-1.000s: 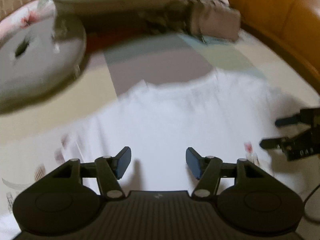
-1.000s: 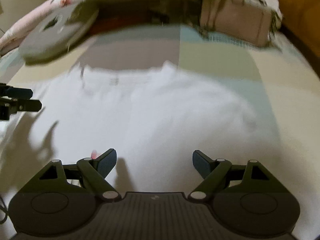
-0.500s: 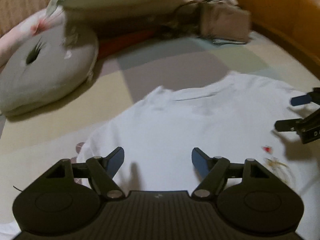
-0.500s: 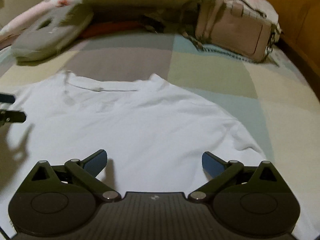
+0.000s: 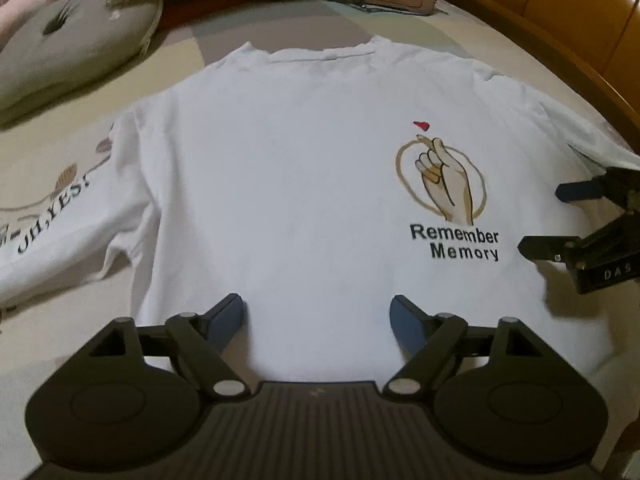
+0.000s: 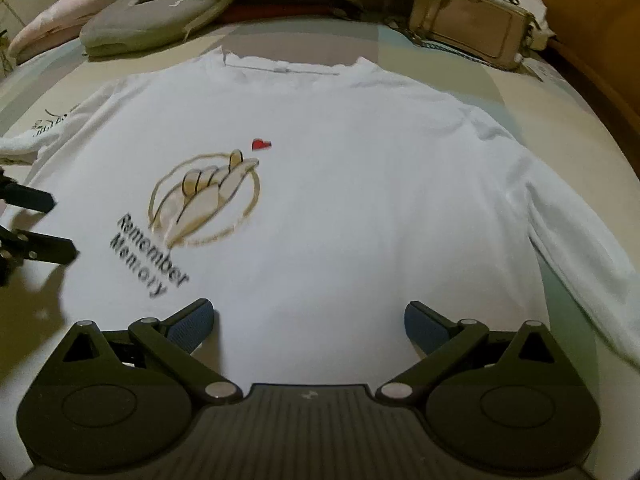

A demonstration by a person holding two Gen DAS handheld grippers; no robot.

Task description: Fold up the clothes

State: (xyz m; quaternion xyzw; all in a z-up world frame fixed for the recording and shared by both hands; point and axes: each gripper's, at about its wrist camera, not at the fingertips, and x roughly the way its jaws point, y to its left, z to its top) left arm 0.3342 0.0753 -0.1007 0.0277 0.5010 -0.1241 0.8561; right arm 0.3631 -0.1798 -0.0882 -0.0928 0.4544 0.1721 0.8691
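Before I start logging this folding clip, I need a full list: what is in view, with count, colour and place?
shirt: one, white, long-sleeved, spread flat front-up on the bed, collar at the far end.
chest print: one, tan hand with a red heart over black lettering, on the shirt.
sleeve lettering: one, black, on the sleeve lying out to the left.
bedcover: one, pale patchwork, under the shirt.
round cushion: one, grey, with a centre hole, beyond the collar on the left.
handbag: one, beige, beyond the collar on the right.
wooden bed frame: one, orange-brown, right edge.
left gripper: black, blue pads, open, empty, above the hem.
right gripper: same, open, empty.
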